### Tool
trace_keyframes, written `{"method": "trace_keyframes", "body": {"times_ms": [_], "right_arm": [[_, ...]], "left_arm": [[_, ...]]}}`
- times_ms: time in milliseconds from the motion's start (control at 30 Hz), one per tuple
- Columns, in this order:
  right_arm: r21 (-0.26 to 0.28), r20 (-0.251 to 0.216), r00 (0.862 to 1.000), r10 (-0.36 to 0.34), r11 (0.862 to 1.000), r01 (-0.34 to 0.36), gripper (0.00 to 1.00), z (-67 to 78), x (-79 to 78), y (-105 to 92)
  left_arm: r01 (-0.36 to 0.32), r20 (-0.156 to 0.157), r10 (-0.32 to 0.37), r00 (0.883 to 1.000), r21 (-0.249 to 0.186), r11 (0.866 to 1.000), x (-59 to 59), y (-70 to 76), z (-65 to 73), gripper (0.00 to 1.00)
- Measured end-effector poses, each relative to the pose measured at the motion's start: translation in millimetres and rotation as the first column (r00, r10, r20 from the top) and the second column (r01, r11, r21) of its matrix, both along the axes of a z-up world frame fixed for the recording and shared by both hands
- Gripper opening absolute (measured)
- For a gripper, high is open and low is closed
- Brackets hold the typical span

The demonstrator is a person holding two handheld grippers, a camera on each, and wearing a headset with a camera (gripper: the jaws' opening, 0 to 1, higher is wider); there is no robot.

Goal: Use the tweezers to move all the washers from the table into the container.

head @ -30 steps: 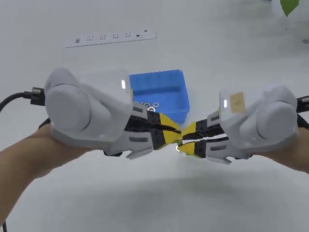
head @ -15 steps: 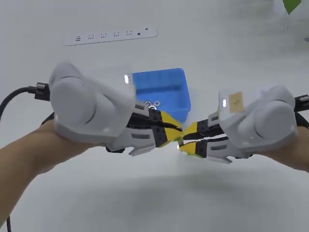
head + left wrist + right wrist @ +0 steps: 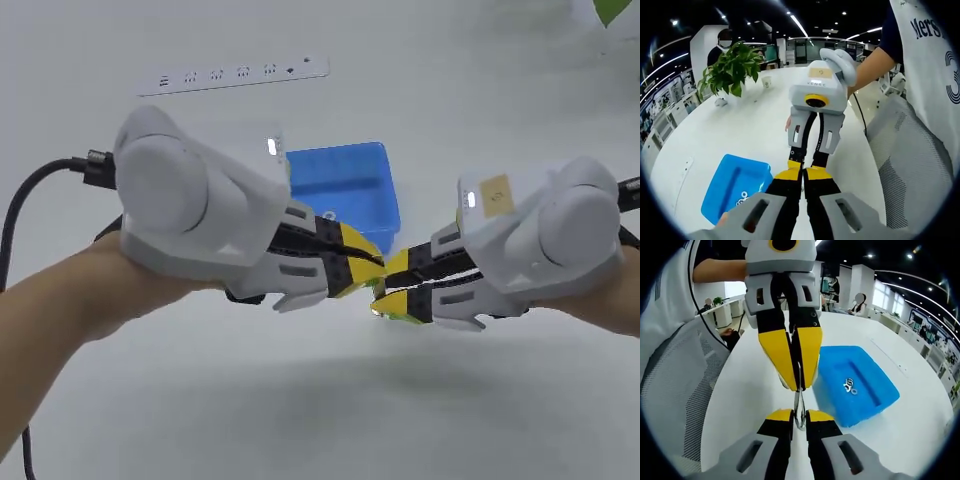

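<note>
Head view: bench (image 3: 300, 400), blue container (image 3: 345, 185) just behind left gripper (image 3: 377, 263) and right gripper (image 3: 379, 296), tip to tip. Both sets of fingers look clenched on the tweezers (image 3: 799, 407). Washers (image 3: 850, 386) lie in container. Risk: mistimed release drops or twists tweezers.

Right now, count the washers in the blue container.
3 washers, bunched together on the floor of the blue container; they touch and overlap, so another may be hidden.

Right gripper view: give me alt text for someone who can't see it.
The right gripper and the left gripper opposite it both pinch metal tweezers above a white table. Beside them, a blue container holds a few washers.
</note>
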State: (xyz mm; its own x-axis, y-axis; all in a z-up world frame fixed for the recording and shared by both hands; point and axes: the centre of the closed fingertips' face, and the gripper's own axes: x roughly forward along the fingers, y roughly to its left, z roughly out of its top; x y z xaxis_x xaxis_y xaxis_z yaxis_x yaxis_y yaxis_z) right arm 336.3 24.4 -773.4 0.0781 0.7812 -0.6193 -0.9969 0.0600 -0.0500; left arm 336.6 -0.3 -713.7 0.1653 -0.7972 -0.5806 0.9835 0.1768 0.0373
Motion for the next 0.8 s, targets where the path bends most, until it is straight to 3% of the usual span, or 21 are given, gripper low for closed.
{"method": "trace_keyframes", "body": {"times_ms": [433, 800], "right_arm": [[0.002, 0.012, 1.000, -0.020, 1.000, 0.020, 0.09, 3.2, -1.0, -1.7], [0.036, 0.042, 0.999, -0.008, 0.999, 0.007, 0.09, 27.4, -4.3, 14.5]], "left_arm": [[0.015, -0.001, -0.015, 1.000, 0.006, 1.000, -5.9, -1.8, 1.6, 0.06], [0.004, 0.041, -0.004, 0.999, 0.010, 1.000, -10.8, 15.3, 26.4, 0.06]]}}
